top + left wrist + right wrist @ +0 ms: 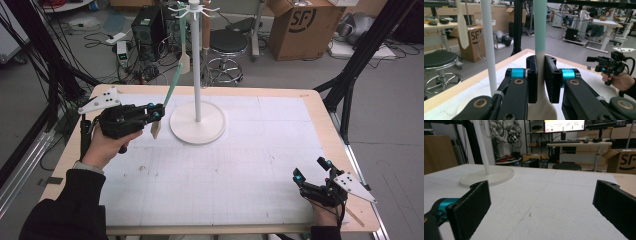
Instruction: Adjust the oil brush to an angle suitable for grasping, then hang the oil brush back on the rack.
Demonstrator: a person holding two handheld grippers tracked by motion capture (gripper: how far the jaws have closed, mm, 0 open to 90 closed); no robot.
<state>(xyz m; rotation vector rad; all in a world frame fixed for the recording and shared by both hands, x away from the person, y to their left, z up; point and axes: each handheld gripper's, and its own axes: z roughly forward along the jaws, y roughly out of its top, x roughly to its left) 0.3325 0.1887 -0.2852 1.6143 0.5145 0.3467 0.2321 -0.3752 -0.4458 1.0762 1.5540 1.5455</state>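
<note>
My left gripper (157, 114) is shut on a spatula (172, 87) with a pale teal handle and a cream blade that hangs below the jaws, just left of the white stand's base (197, 125). The handle tilts up and to the right toward the stand's pole (196, 75). In the left gripper view the two pads of the left gripper (540, 77) pinch the spatula's neck (540, 30), and the pole (487, 50) rises close by. Another spatula (184, 60) hangs from the hooked top. My right gripper (310, 169) rests open near the table's front right corner; the right gripper view shows its jaws (542, 195) wide apart over bare table.
The white table mat (240, 165) is bounded by a wooden rim (320, 100). Behind the table stand a black stool (227, 45), a cardboard box (300, 25) and electronics with cables (147, 27). Black frame posts (350, 75) flank both sides.
</note>
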